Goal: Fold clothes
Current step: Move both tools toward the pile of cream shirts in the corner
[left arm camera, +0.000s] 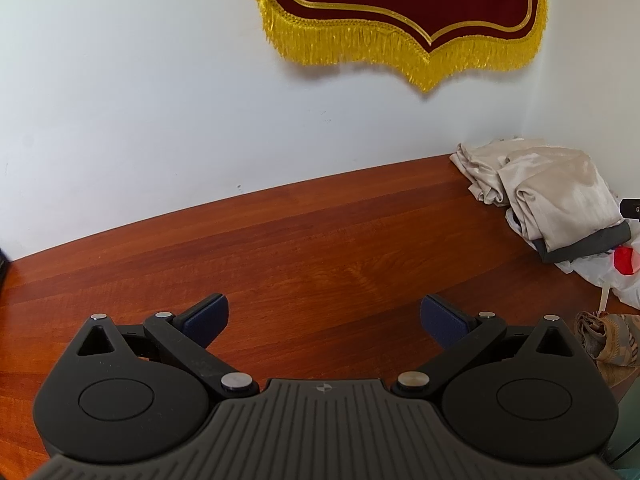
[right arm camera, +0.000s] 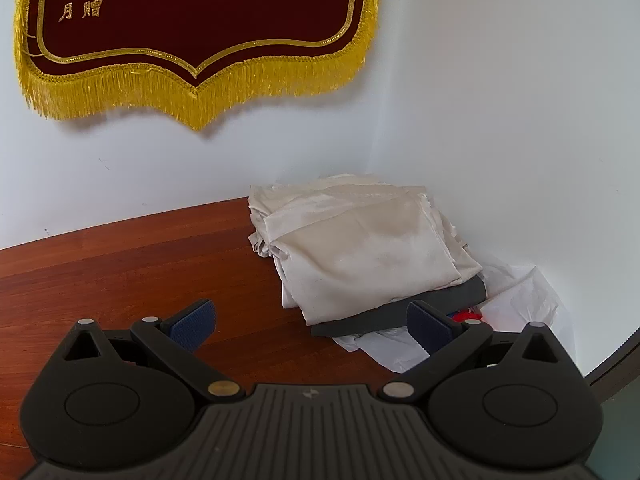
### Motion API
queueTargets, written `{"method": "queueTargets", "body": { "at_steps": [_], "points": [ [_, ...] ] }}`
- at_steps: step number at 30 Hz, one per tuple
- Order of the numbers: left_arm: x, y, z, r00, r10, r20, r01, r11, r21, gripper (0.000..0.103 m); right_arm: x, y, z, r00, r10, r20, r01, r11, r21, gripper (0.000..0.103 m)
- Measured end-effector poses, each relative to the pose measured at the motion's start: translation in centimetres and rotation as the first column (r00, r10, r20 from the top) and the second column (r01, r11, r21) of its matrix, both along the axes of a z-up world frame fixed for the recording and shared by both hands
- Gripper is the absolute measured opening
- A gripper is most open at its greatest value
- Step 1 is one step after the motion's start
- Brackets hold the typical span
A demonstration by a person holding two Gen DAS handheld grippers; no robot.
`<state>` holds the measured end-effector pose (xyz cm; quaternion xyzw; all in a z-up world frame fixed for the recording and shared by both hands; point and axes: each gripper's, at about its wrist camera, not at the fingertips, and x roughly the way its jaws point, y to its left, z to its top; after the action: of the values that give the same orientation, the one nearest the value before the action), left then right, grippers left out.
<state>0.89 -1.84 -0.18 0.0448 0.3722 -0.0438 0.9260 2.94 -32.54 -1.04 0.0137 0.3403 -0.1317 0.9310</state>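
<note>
A pile of shiny cream clothes lies in the far right corner of the wooden table, on top of a dark grey garment. The same cream pile shows at the right of the left wrist view. My right gripper is open, close in front of the pile, its right pad just before the grey edge. My left gripper is open over bare table, well left of the pile. Neither holds anything.
A white plastic bag with something red in it sits beside and under the pile. A patterned cloth lies at the table's right edge. A red banner with a yellow fringe hangs on the white wall behind.
</note>
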Motion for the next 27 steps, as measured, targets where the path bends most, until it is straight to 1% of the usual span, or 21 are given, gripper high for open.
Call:
{"method": "queueTargets", "body": {
  "at_steps": [9,17,23,27],
  "points": [
    [-0.2,0.6,-0.2,1.0,0.01,-0.009,-0.01,1.0,0.002,0.103,0.2,-0.3,-0.6,1.0,0.008,-0.011,-0.008,1.0,0.001,0.103],
    [0.3,0.6,-0.4,1.0,0.018,-0.022,-0.018,1.0,0.004,0.103,1.1,-1.0,-1.6,1.0,-0.01,-0.025,0.01,1.0,0.016,0.103],
    [0.1,1.5,-1.0,0.998,0.053,-0.042,-0.052,0.999,0.011,0.103,3.4,-2.9,-3.0,0.998,-0.024,-0.056,0.027,0.998,0.049,0.103],
    [-0.2,2.5,-1.3,0.994,0.088,-0.058,-0.088,0.996,0.012,0.103,5.8,-3.9,-3.4,0.997,-0.032,-0.065,0.035,0.998,0.047,0.103]
  ]
}}
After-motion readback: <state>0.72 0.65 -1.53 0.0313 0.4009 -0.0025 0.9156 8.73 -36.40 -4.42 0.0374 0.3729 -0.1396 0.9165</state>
